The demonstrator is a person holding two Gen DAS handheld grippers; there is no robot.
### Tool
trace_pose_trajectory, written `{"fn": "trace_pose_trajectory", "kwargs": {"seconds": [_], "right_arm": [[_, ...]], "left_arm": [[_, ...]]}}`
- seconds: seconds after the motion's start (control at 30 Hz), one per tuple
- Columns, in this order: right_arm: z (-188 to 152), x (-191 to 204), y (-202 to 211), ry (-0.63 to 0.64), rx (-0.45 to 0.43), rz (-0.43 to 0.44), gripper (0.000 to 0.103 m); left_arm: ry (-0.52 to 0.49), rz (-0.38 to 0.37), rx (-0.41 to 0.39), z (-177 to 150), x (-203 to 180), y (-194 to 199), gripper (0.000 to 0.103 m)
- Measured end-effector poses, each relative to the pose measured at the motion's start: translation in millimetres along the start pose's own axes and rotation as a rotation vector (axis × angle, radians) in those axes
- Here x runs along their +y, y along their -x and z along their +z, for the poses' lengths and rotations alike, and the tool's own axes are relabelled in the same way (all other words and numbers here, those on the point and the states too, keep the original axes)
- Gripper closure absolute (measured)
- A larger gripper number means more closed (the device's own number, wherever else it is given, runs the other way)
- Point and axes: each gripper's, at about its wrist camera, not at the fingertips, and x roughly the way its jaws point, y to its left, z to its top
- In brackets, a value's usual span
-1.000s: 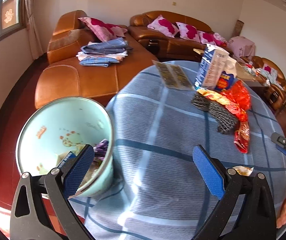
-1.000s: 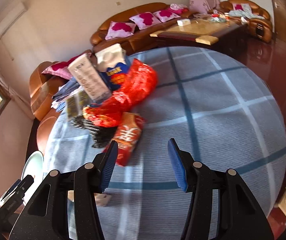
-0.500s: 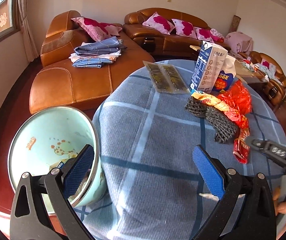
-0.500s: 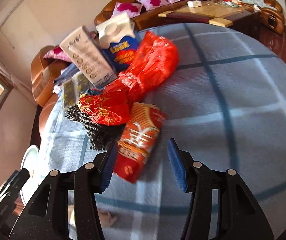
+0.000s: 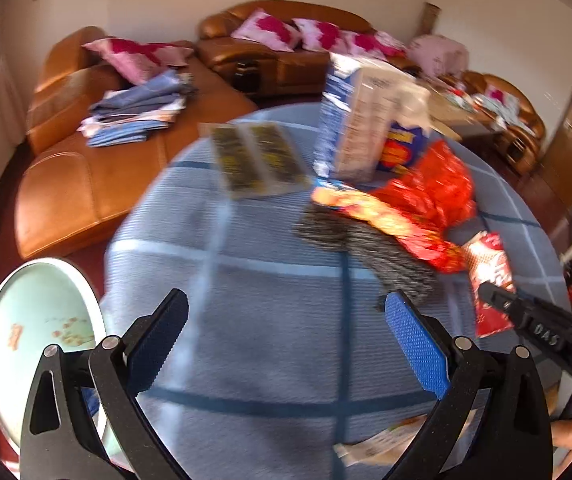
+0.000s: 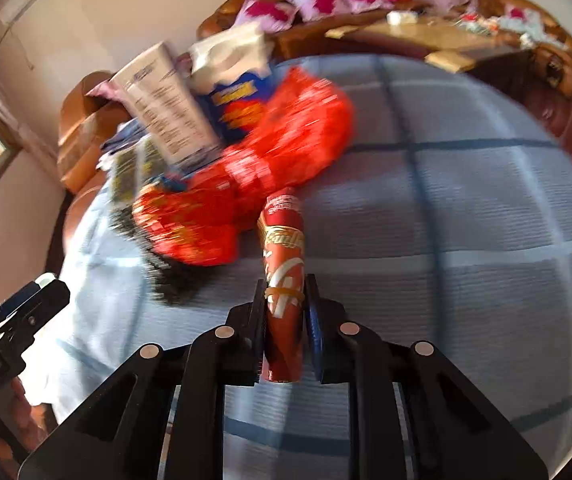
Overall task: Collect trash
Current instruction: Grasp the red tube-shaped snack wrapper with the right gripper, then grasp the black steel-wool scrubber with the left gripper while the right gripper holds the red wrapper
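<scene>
The right gripper has its jaws clamped on a red snack packet, lifted just off the counter beside the pile – so 1 piece is in hand, not yet binned. The left gripper hangs with jaws spread wide, holding nothing. Left to clear: milk carton, red bags, dark mesh wrapper and more. The pale green bin sits below the counter edge (contents hidden here)

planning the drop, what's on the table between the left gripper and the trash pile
In the left wrist view, only bare tablecloth lies between the open left gripper and the trash pile.
</scene>
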Motion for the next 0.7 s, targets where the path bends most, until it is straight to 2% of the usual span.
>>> {"fn": "trace_pose_trajectory", "kwargs": {"seconds": [0.13,0.27,0.33,0.4,0.43,0.5,0.53,0.57,0.6,0.7], "right_arm": [[3.8,-29.8,13.1,-0.077,-0.029,0.008,0.084],[4.5,-45.0,20.0,-0.12,-0.043,0.018,0.084],[6.2,-45.5,23.4,-0.124,-0.045,0.033,0.084],[6.4,-45.4,28.3,-0.126,-0.05,0.044,0.084],[7.1,-46.2,29.3,-0.128,-0.051,0.047,0.084],[7.7,-48.8,31.5,-0.133,-0.049,0.053,0.084],[7.6,-49.0,32.4,-0.134,-0.049,0.054,0.084],[8.5,-48.4,32.1,-0.134,-0.05,0.052,0.084],[8.8,-47.6,32.2,-0.135,-0.05,0.054,0.084],[8.2,-43.3,32.8,-0.138,-0.045,0.076,0.084]], "left_arm": [[-0.078,-0.055,0.042,7.6,-31.6,-21.1,0.006],[-0.149,-0.079,0.086,14.8,-64.8,-42.5,0.006],[-0.151,-0.07,0.111,16.9,-71.9,-55.5,0.007],[-0.133,-0.048,0.143,17.5,-70.3,-68.1,0.021],[-0.119,-0.065,0.155,17.7,-67.2,-70.4,0.038],[-0.102,-0.086,0.164,18.1,-57.6,-68.1,0.049],[-0.098,-0.092,0.166,17.8,-53.3,-65.8,0.058],[-0.086,-0.098,0.165,17.0,-47.1,-62.2,0.073],[-0.077,-0.103,0.166,16.2,-42.2,-59.9,0.08],[-0.043,-0.111,0.16,10.4,-24.7,-47.0,0.082]]}}
